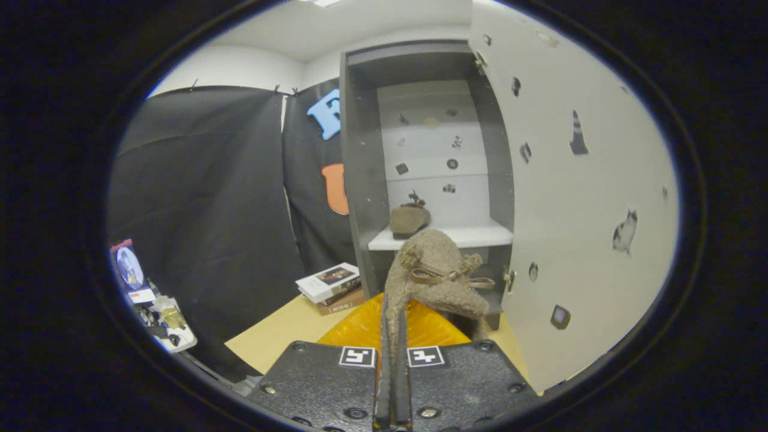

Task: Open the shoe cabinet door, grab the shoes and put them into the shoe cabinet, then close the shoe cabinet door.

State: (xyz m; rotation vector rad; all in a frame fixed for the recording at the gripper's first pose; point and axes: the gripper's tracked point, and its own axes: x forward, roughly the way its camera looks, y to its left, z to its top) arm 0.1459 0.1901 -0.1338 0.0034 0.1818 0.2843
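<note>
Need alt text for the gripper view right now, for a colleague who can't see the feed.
The tool is shut on a fuzzy tan shoe with a bow, held up in front of the open cabinet. A second shoe already sits on the white shelf inside; the door stands open to the right. Books lie on the table left of the cabinet.

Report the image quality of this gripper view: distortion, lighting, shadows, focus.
Gripper view: fisheye bends the white sticker-dotted cabinet door; light is even, with shade inside the grey shoe cabinet above its white shelf; the claw, shut on the fuzzy tan bow-tied shoe, looks sharp; the second tan shoe looks softer.
</note>
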